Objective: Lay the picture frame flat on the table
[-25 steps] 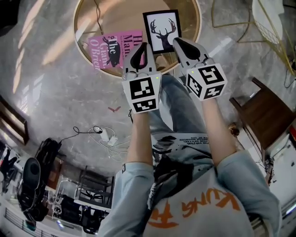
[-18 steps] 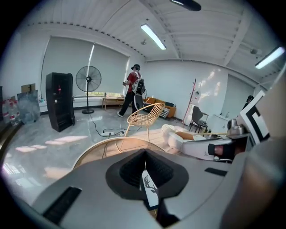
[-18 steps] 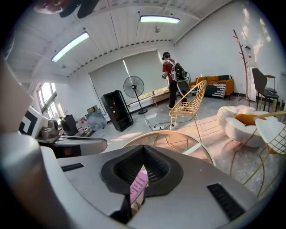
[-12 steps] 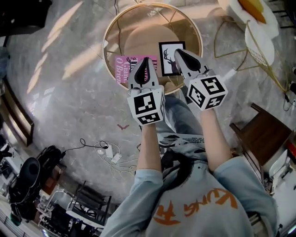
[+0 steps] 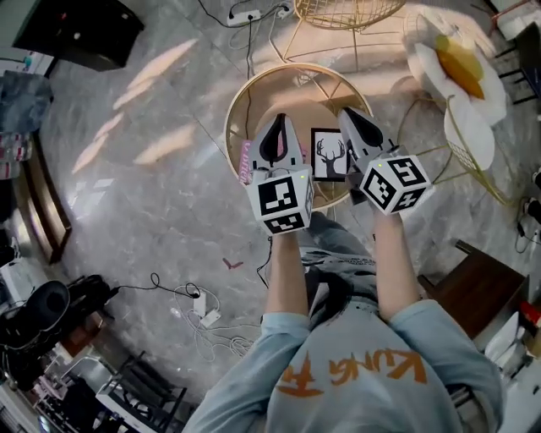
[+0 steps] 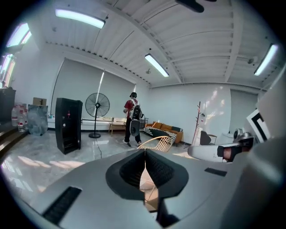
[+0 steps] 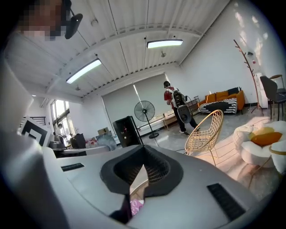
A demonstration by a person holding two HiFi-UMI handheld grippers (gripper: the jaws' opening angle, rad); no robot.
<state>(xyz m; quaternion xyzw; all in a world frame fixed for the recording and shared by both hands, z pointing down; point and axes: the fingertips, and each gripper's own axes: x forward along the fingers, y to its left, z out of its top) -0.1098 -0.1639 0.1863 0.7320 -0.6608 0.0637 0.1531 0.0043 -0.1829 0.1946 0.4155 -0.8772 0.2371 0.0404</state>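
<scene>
The picture frame, black-edged with a deer print, lies flat on the round gold-rimmed table far below. A pink book lies beside it, mostly hidden behind my left gripper. That gripper is shut and empty, held high above the table's left half. My right gripper is also shut and empty, just right of the frame in the head view. In the left gripper view the left gripper points out across the room. The right gripper does the same in its own view.
A gold wire chair stands beyond the table and a white flower-shaped seat to its right. Dark wooden furniture is at right, cables lie on the floor at left. A person with a backpack stands far off.
Both grippers have risen well above the table, still shut and side by side. The table and the flat frame now look smaller and farther below.
</scene>
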